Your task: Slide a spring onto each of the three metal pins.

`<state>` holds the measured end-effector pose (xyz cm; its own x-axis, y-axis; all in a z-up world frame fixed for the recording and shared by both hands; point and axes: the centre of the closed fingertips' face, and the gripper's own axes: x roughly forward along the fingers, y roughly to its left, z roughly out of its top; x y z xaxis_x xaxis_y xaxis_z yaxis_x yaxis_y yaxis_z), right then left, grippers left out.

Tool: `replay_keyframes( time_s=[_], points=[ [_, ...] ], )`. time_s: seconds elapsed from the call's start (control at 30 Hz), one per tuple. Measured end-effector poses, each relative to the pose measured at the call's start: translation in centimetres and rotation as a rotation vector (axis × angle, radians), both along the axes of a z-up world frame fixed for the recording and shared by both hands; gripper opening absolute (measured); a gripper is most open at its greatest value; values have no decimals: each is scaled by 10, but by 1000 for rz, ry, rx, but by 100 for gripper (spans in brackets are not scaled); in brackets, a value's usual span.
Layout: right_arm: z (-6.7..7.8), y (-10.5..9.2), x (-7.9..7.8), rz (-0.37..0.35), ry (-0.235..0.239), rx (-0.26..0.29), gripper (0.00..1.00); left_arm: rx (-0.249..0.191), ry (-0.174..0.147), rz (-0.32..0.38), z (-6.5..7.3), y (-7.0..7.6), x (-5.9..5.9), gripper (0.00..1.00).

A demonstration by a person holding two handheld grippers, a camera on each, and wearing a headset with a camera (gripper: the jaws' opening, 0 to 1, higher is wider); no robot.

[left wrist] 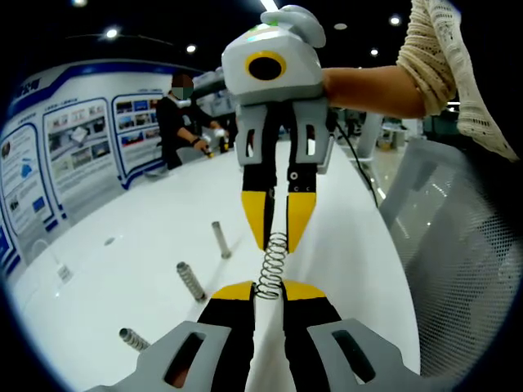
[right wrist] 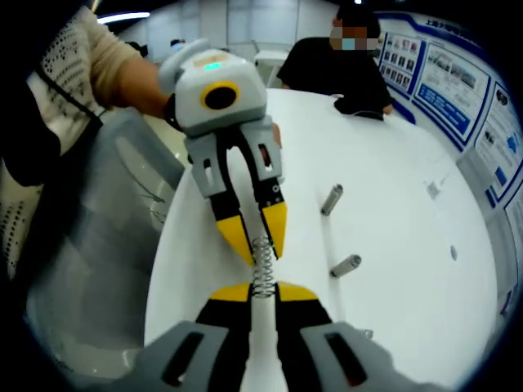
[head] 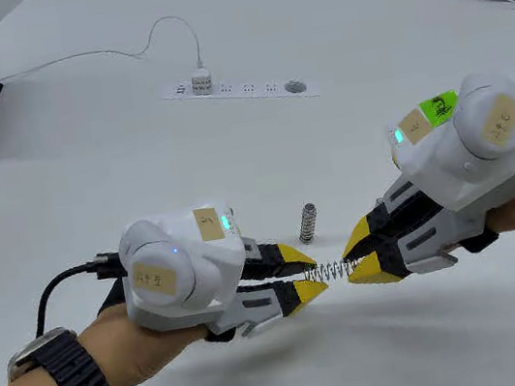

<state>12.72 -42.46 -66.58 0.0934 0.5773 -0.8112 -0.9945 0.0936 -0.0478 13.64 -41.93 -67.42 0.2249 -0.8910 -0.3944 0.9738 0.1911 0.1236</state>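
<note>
Tan tape labels (head: 208, 223) on both grippers carry handwriting too small to read, and a green sticker (head: 439, 106) on the right one is just as illegible. The spring (head: 330, 270) lies level at lower centre of the head view, its long axis running left to right. The left gripper (head: 312, 275) pinches one end and the right gripper (head: 352, 261) the other, both pairs of jaws nearly closed. Just above it a pin (head: 308, 222) stands upright on the table (head: 134, 154) and looks coil-wrapped.
</note>
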Motion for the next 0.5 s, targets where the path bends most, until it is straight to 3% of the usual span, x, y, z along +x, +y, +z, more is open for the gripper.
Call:
replay_keyframes(
  time_s=[0.5],
  points=[
    [30,23,2,9,-55,120,11,-4,-6,6,1,-1,1,11]
  ],
)
